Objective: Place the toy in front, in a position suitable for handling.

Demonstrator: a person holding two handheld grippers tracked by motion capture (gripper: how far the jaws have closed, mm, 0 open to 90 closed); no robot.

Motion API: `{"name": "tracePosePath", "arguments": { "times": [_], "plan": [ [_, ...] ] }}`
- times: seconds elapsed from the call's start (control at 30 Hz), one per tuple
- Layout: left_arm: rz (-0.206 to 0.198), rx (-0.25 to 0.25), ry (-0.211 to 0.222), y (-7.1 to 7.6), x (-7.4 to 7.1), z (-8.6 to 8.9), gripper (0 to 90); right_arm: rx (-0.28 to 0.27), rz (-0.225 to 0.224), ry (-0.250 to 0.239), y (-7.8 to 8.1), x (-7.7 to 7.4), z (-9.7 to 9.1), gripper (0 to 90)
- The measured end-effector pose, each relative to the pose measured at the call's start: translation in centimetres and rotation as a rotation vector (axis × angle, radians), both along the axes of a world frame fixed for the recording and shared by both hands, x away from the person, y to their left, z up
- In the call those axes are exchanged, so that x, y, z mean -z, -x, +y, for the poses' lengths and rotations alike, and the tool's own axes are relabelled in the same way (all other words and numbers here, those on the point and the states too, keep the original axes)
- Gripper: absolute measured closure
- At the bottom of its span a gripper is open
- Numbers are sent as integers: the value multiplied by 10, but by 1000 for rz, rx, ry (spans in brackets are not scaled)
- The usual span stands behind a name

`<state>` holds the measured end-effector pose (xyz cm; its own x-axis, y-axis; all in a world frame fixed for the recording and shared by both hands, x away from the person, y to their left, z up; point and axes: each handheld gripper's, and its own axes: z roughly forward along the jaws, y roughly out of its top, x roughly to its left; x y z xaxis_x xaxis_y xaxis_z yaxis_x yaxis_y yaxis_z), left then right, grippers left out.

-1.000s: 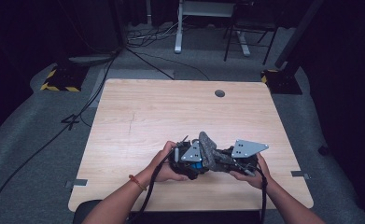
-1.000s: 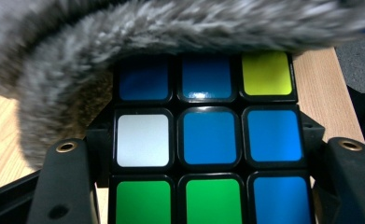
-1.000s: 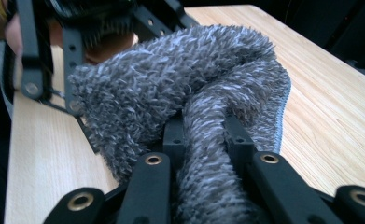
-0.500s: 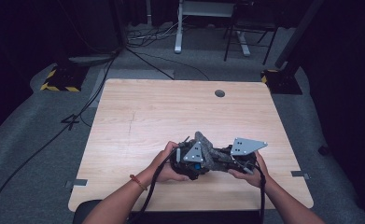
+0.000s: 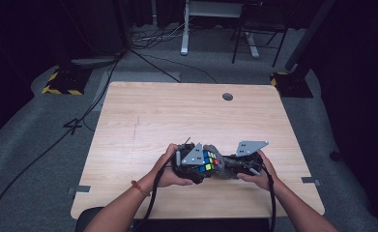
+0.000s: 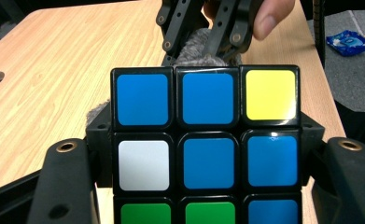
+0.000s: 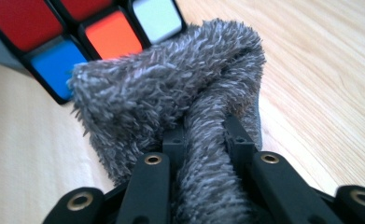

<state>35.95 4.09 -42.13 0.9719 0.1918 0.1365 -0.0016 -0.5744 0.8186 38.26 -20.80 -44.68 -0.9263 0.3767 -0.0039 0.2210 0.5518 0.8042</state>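
Wiping puzzle cube [image 6: 207, 149] near table's front edge | left gripper [image 5: 192, 163] clamps cube's sides: rigid, slick, light | right gripper [image 7: 202, 140] pinches grey fluffy cloth [image 7: 180, 93]: soft, limp; hold bunched fold.

In the high view an overhead light falls brightly and evenly on the pale wooden table [image 5: 143, 121], with only soft shadows under the hands at its near edge, while the grey floor [image 5: 32, 159] around it fades to near black toward the picture's edges and corners. The left gripper view is sharp, with small glare spots on the glossy stickers of the multicoloured puzzle cube [image 6: 208, 135] and mild softness on the far tabletop. The right gripper view is bright but washed out, the fuzzy grey cloth [image 7: 171, 102] crisp and the tabletop beyond blurred.
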Motion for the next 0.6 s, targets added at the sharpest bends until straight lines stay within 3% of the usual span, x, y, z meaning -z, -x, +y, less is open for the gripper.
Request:
{"name": "tracePosePath", "arguments": {
  "times": [0.07, 0.13, 0.33, 0.47, 0.6],
  "plan": [
    [2, -2, 7, 0, 2, -1, 334, -16, 13, -55, 1, -4, -2, 759],
    [4, -5, 20, 1, 4, -3, 334, -17, -4, -64, 5, -7, -1, 760],
    [-3, -19, 7, 0, 6, -4, 329, -11, -5, -124, 6, -12, -7, 761],
    [3, -13, 8, 0, 6, -4, 328, -7, -31, -127, 9, -17, -8, 761],
    [-4, -17, -23, -1, 8, -4, 328, -5, -49, -137, 12, -21, -8, 761]
  ]
}}
